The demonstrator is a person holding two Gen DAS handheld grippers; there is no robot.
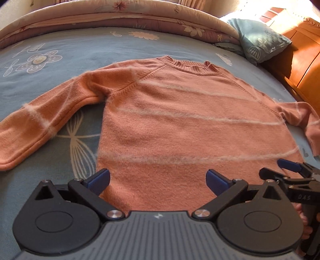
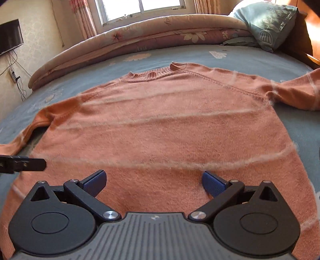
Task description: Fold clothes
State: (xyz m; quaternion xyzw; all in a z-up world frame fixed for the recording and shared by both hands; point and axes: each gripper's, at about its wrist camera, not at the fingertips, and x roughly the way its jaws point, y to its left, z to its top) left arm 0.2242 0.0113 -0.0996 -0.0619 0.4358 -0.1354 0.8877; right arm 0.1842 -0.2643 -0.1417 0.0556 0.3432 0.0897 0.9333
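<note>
An orange sweater [image 1: 180, 124] with thin pale stripes lies flat on the bed, collar away from me and both sleeves spread out. My left gripper [image 1: 158, 180] hovers open over its hem, left of centre, nothing between the blue pads. The right gripper [image 1: 288, 170] shows at the right edge of the left wrist view, near the hem's right side. In the right wrist view the same sweater [image 2: 170, 124] fills the frame, and my right gripper [image 2: 154, 181] stands open above its lower part. A black tip of the left gripper [image 2: 26, 165] juts in from the left.
The blue-grey floral bedsheet [image 1: 60, 50] surrounds the sweater. A rolled quilt [image 2: 130, 40] runs along the far side of the bed, with a blue pillow [image 2: 268, 22] at the far right. A wooden headboard [image 1: 300, 46] stands right. A wall-mounted screen [image 2: 10, 36] and window [image 2: 140, 8] lie beyond.
</note>
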